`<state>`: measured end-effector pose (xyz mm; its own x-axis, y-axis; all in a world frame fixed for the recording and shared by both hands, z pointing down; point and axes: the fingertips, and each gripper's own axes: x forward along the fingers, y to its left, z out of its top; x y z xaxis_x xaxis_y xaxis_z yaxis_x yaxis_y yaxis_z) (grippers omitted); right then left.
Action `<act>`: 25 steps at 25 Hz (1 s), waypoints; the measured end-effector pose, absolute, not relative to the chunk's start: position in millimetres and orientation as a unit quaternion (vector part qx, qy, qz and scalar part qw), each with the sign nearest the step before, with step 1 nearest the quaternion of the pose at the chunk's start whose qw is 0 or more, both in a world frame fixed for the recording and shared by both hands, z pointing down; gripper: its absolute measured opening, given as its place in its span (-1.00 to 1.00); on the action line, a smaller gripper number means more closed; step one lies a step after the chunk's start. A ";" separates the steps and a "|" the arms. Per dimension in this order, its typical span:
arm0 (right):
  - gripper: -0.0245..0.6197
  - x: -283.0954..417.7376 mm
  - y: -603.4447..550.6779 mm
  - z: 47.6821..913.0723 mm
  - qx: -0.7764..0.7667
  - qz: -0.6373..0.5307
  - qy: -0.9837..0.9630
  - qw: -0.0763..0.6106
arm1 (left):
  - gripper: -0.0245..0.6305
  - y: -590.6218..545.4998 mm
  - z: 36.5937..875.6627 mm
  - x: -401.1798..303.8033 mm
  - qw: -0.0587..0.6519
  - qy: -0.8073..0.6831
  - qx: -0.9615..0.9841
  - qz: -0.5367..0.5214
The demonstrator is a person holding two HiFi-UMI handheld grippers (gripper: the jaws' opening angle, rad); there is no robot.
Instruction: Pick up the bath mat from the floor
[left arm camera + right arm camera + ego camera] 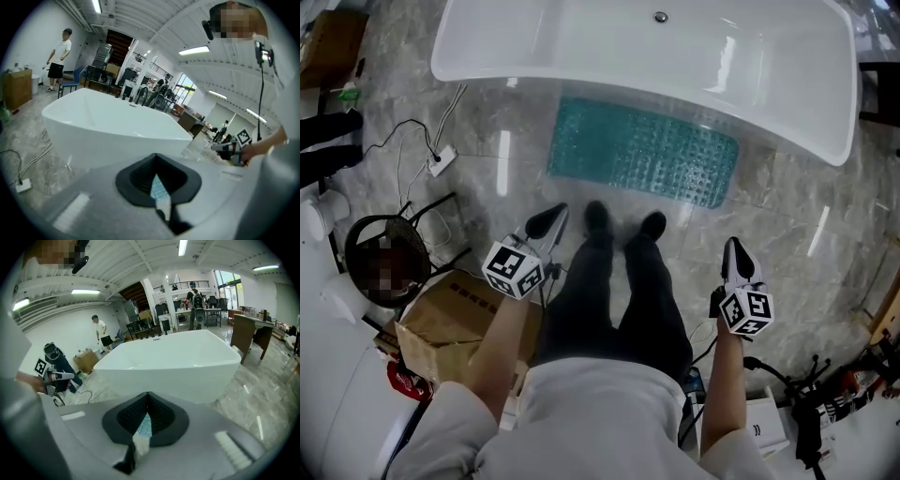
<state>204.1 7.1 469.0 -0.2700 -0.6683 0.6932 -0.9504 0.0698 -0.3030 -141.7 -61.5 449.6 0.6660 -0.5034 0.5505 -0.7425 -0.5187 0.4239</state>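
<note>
The teal bath mat [642, 152] lies flat on the marble floor along the white bathtub [581, 42], just beyond the person's shoes [623, 223]. My left gripper [546, 222] hangs above the floor, short of the mat's near left corner, jaws shut with nothing in them. On the other side, my right gripper [734, 248] is also shut and empty, off the mat's near right end. In the left gripper view the closed jaws [157, 161] leave a sliver of mat [158, 187] showing. The right gripper view shows the same past its closed jaws [147, 397]: a strip of mat [144, 426].
A cardboard box [455, 323] stands at my left side, with a round black stool [384, 258] beside it. A power strip with cables [441, 161] lies on the floor left of the mat. Stands and cables [825, 394] crowd the lower right. A person [60, 54] stands far behind the tub.
</note>
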 end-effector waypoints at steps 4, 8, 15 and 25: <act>-0.91 214.7 4.7 510.9 0.569 0.371 -0.706 0.203 | -0.92 -61.5 486.5 -139.0 0.331 -0.371 0.847 0.186; -0.91 225.4 4.1 550.8 0.570 0.371 -0.704 0.206 | -0.92 -58.3 524.6 -135.4 0.333 -0.372 0.845 0.193; -0.91 243.1 -0.6 633.3 0.570 0.372 -0.700 0.215 | -0.92 -67.5 602.6 -136.8 0.334 -0.385 0.838 0.198; -0.91 271.4 -16.1 745.3 0.574 0.372 -0.693 0.228 | -0.92 -103.3 701.9 -189.0 0.314 -0.436 0.816 0.214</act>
<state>271.4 -16.1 745.3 -0.2375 -0.6257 0.7430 -0.9651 0.0654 -0.2535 -189.0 -103.3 701.9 0.5281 -0.5765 0.6234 -0.8458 -0.4223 0.3260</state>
